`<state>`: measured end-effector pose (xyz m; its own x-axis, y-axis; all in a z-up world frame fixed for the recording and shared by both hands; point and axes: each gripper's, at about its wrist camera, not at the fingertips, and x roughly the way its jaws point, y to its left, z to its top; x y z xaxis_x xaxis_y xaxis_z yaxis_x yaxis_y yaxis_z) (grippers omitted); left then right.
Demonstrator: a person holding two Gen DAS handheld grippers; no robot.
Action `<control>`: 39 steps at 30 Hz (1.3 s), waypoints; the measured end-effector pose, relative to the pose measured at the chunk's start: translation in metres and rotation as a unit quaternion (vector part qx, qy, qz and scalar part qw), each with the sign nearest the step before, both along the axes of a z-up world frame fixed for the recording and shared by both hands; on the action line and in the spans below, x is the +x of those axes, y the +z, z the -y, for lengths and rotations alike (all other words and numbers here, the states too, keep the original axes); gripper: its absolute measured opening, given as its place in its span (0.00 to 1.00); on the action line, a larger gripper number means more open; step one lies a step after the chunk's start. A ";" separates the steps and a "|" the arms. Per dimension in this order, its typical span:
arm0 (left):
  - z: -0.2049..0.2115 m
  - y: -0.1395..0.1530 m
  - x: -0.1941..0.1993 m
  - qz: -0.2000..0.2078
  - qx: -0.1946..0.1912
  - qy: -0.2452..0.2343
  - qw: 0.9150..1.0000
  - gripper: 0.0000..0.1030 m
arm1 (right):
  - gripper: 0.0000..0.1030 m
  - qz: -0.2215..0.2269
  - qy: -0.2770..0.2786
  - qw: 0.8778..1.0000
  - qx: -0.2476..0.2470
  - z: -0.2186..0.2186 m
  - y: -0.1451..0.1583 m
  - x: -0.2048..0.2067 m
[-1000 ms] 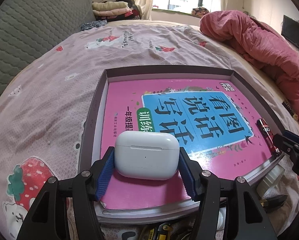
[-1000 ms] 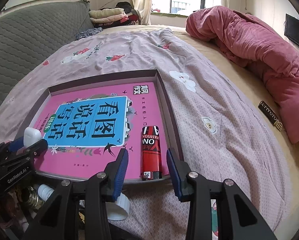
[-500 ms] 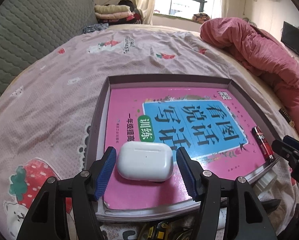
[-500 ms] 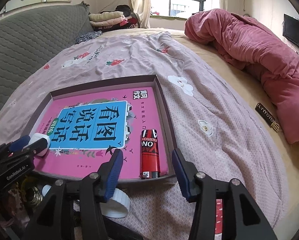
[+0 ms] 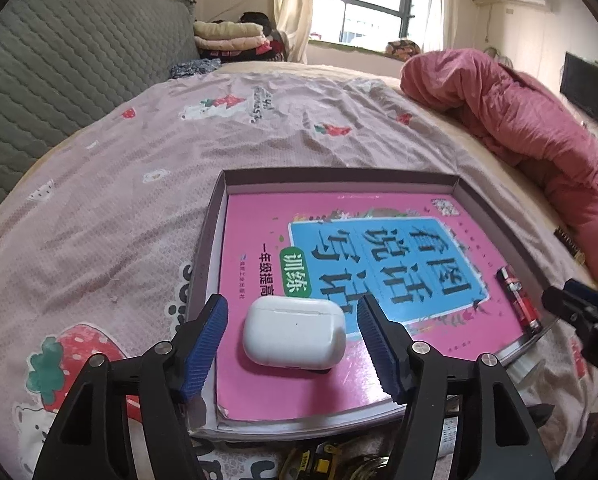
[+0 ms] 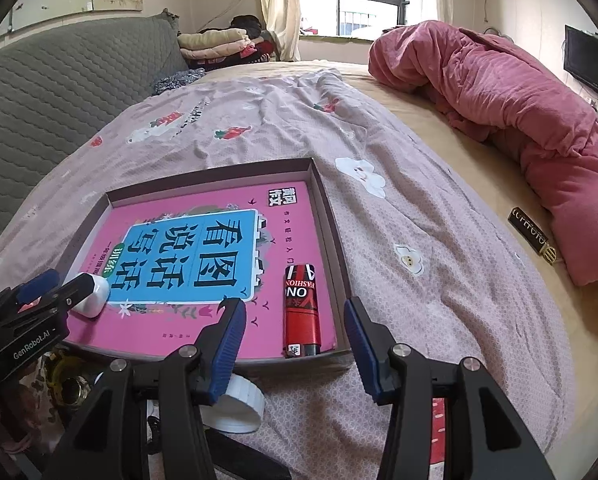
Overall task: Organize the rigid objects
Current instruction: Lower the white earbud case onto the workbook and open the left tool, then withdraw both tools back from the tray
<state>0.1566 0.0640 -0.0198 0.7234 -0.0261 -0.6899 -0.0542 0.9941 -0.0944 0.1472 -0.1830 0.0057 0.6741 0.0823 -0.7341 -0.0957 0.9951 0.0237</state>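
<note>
Earbud case [image 5: 293, 332]: white, glossy, rounded, lid closed.

The left gripper's finger [image 6: 75, 290] hides part of the white earbud case [image 6: 95, 300]. A white cap [image 6: 239, 404] sits half behind the right gripper's finger [image 6: 227, 344]. Items below the tray [image 5: 203, 272] are cut off and unreadable.

My left gripper [image 5: 293, 340] is tilted down, jaws just opened wider; both blue pads [image 5: 205, 344] stand clear of the white case [image 5: 295, 334] between them, nothing pressed. My right gripper [image 6: 295, 344] is angled down too, jaws spread after opening, nothing gripped; the red lighter [image 6: 302, 312] lies just ahead of the gap, untouched. Each tool's black tip shows at the edge of the other's view.
</note>
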 end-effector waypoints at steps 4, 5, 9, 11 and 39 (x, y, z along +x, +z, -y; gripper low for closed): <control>-0.002 0.006 -0.004 0.013 -0.008 0.001 1.000 0.69 | 0.49 0.004 0.000 1.000 0.003 -0.001 0.003 -0.001; -0.003 0.007 -0.004 0.016 -0.009 0.001 1.000 0.70 | 0.49 0.006 0.001 1.000 0.004 -0.001 0.004 -0.002; -0.004 0.012 -0.008 0.029 -0.005 0.007 1.000 0.71 | 0.49 0.020 0.001 1.000 0.008 0.000 0.010 -0.005; -0.004 0.013 -0.010 0.031 -0.005 0.004 1.000 0.71 | 0.49 0.023 0.001 1.000 0.008 -0.001 0.012 -0.005; -0.014 0.025 -0.049 0.044 0.008 0.018 0.999 0.72 | 0.50 0.023 -0.005 0.999 0.035 -0.002 0.028 -0.021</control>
<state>0.1072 0.0780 0.0047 0.7816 0.0110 -0.6237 -0.0812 0.9931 -0.0842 0.1263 -0.1813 0.0340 0.7074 0.1248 -0.6957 -0.0877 0.9922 0.0888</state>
